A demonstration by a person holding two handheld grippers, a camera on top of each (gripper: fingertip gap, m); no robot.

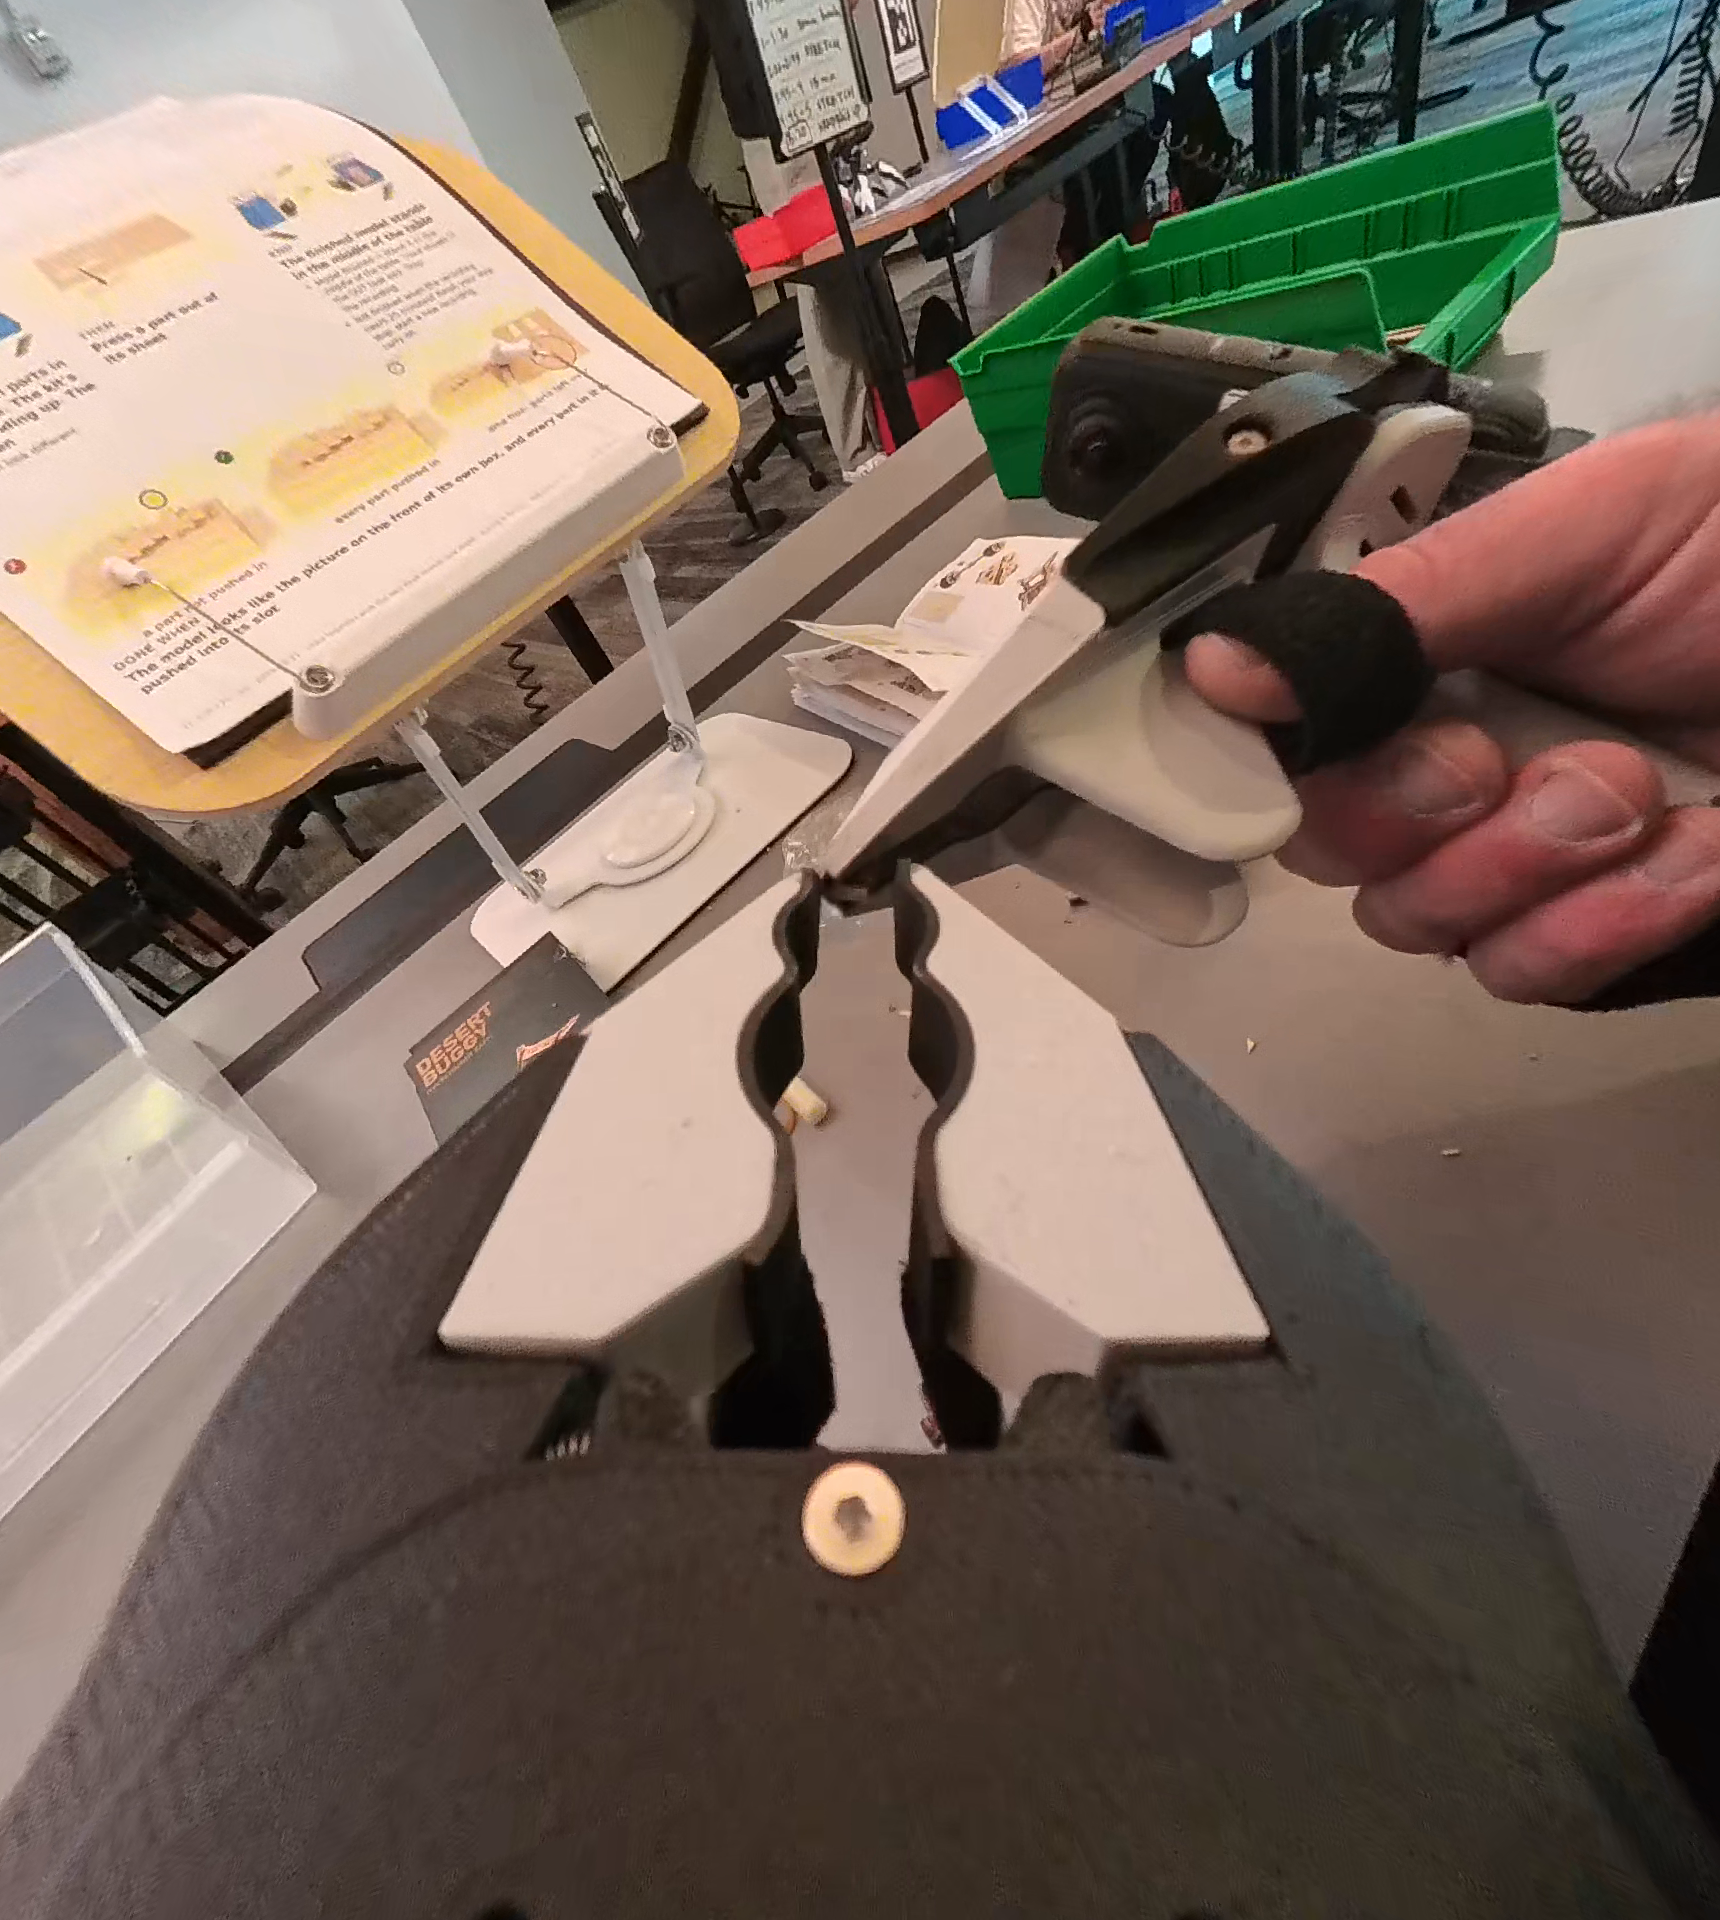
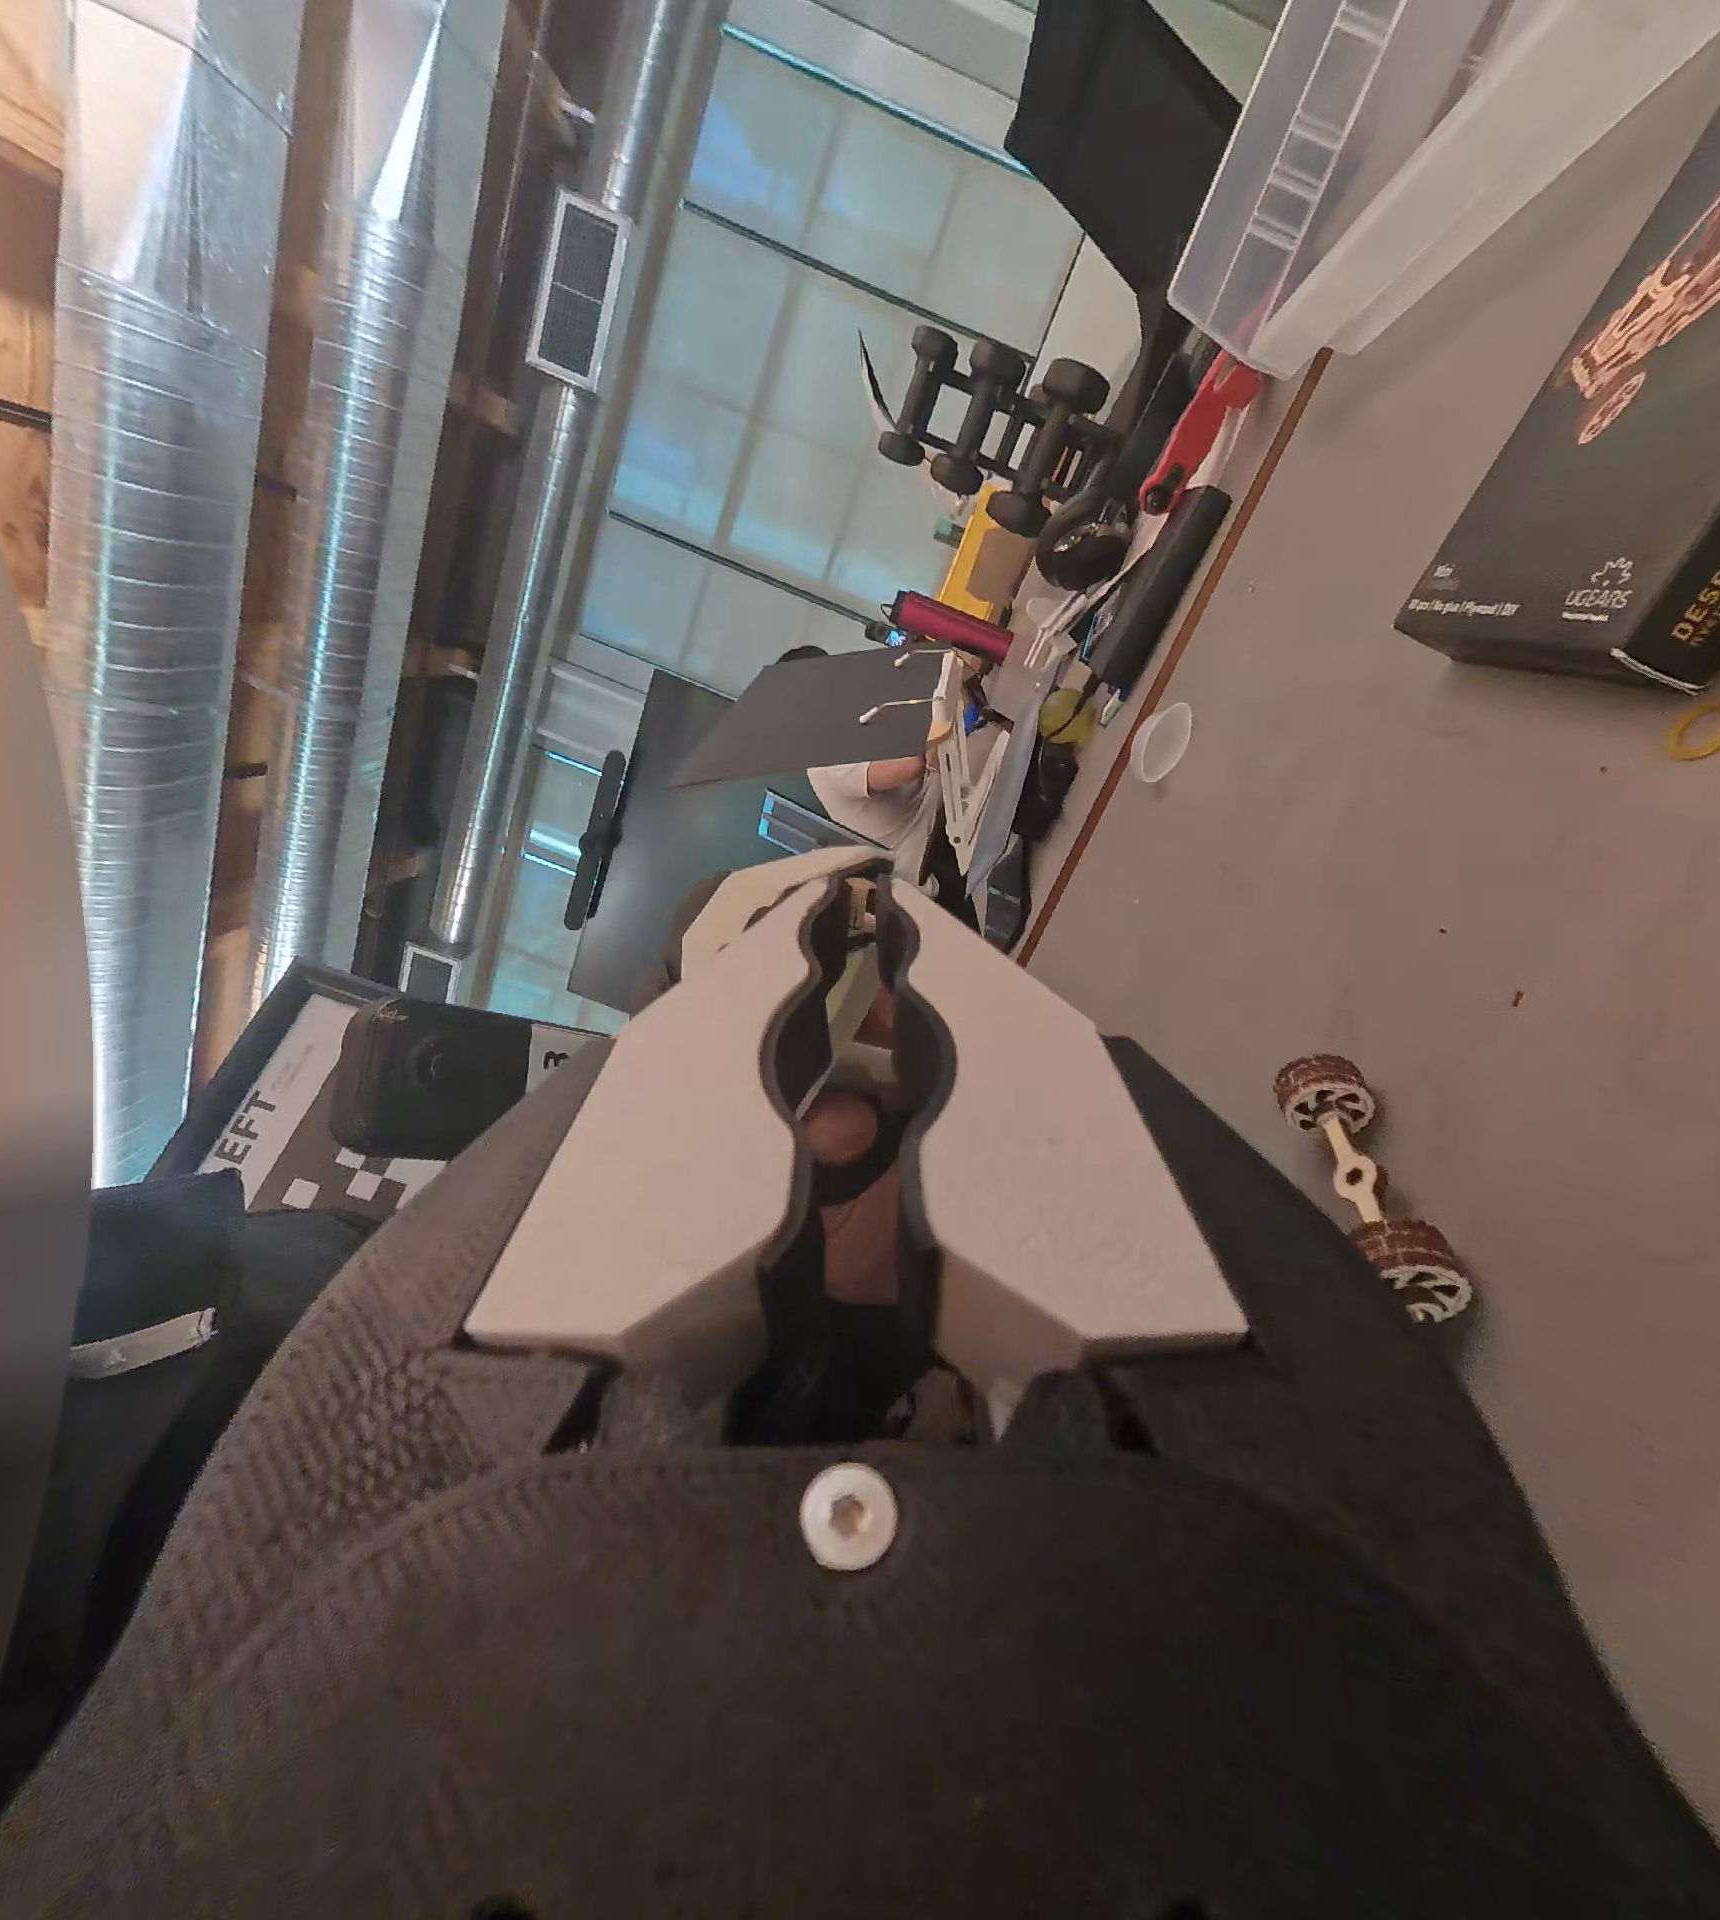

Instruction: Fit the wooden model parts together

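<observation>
Two grippers meeting tip to tip above a grey table [image 1: 1458, 1195], right gripper [image 1: 840, 868] pinching something tiny (too small to identify), left gripper [image 1: 851, 899] with tips slightly parted, wooden wheel-and-axle part [image 2: 1370, 1184] lying on the table beside a black kit box [image 2: 1625, 416].

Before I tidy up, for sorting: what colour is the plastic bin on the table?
Green bin, clearest in the left wrist view.

Two tool-mounted cameras, tip to tip
Left view rides its tool [image 1: 851, 899], looking level over the grey counter [image 1: 1458, 1299]; the right tool [image 1: 840, 878] enters close from 2 o'clock. Right view is rolled sideways, counter [image 2: 1407, 935] at 3 o'clock; both share the meeting tips
</observation>
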